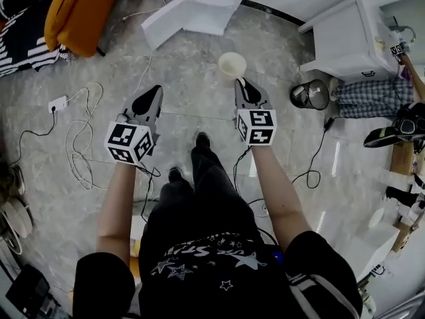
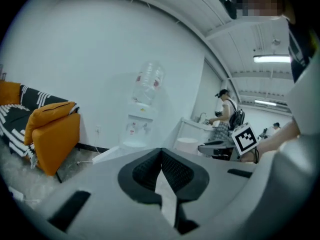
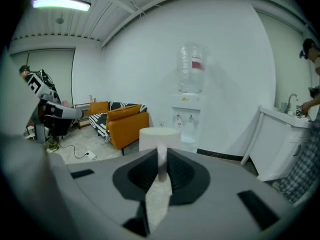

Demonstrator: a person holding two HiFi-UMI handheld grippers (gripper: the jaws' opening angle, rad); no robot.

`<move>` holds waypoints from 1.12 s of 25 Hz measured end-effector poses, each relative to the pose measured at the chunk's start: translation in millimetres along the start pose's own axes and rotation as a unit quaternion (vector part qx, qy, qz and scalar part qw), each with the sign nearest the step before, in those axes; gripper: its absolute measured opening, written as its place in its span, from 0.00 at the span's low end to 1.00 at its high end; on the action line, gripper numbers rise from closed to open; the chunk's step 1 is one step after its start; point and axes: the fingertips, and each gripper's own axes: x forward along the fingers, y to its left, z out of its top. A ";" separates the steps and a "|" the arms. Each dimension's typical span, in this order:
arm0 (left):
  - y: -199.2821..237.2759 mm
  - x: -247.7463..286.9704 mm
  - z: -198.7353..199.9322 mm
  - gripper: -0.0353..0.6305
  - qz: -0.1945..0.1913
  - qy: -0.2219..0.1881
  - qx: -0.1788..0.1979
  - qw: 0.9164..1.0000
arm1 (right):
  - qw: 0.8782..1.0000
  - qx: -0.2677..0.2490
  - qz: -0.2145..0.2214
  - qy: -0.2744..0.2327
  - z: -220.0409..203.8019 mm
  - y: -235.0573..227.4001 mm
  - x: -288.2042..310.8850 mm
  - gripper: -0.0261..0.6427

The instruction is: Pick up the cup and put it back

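While the person stands on the floor, right gripper: its jaws pinch one wall of the cup's rim, one pad inside and one outside.
Cup: cream, upright and open-topped, held in the air at the far tip of the right gripper, clear of the floor.
Left gripper: jaws pressed together at the tips, nothing between them; it is level with the right gripper and well left of the cup.
Floor: grey stone, with white cables lying at the left.
Sofa: orange, far left.
Cabinet: white, far right.
Water dispenser: against the far white wall.
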 end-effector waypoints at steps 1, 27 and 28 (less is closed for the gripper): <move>-12.5 -9.8 -2.0 0.07 -0.016 0.010 0.018 1.000 | 1.000 0.001 -0.002 -0.001 0.8 7.2 -12.9 0.11; -60.5 -158.2 25.9 0.07 -0.029 -0.030 0.025 0.999 | 0.996 0.037 -0.060 -0.045 19.0 82.2 -173.7 0.11; -61.4 -159.0 27.8 0.07 -0.030 -0.031 0.026 0.999 | 0.996 0.039 -0.060 -0.046 21.0 81.7 -174.4 0.11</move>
